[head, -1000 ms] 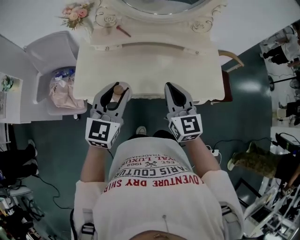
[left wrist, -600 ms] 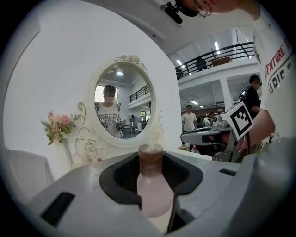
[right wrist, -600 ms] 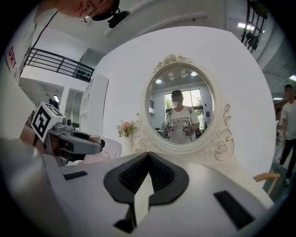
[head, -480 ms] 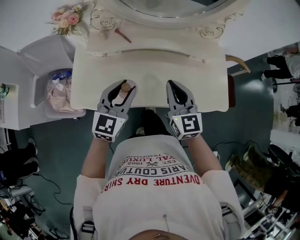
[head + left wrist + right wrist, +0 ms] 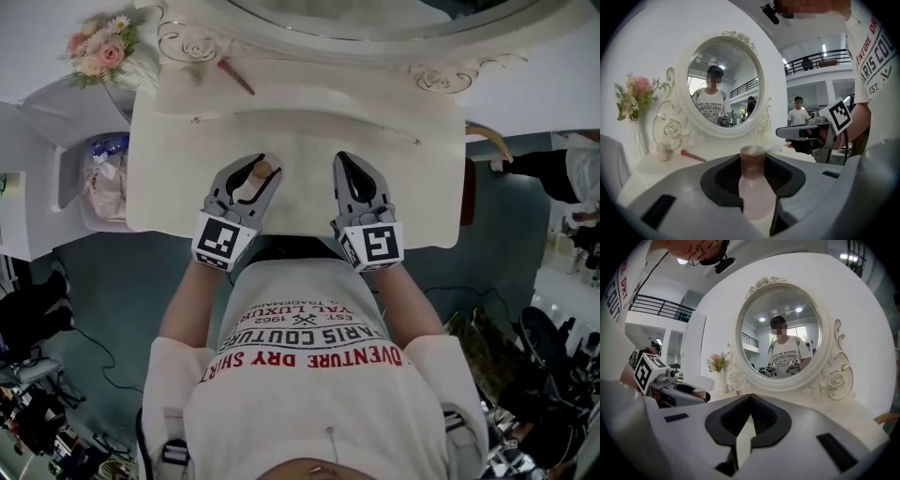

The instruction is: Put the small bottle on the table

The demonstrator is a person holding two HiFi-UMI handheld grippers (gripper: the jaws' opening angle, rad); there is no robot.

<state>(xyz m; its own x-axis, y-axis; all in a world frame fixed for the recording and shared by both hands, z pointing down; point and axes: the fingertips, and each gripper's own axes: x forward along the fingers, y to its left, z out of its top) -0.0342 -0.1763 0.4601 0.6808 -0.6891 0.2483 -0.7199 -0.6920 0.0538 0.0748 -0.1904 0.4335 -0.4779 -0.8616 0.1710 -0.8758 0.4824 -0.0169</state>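
Shirt [image 5: 309, 342] print, upside-down in the head view: "COUTURE", "EST. 1962", "DRY SHIR…". Left gripper [image 5: 253, 174] clamped on the small bottle [image 5: 757, 187], which is pink with a brown cap, over the front of the cream table [image 5: 417, 187]. Right gripper [image 5: 349, 169] beside it, jaws together, empty. Beyond: oval mirror [image 5: 726, 86], pink flowers [image 5: 97, 52].

I see the left gripper [image 5: 249, 184] clamped on the small pink bottle with a brown cap [image 5: 261, 170], the cap level with the jaw tips, over the near edge of the cream dressing table [image 5: 412, 187]. The right gripper [image 5: 348, 169] hangs beside it, jaws drawn together. Well ahead of the left gripper lies a thin red stick [image 5: 236, 77]. Further ahead and to its left is a pink flower bunch [image 5: 94, 56].
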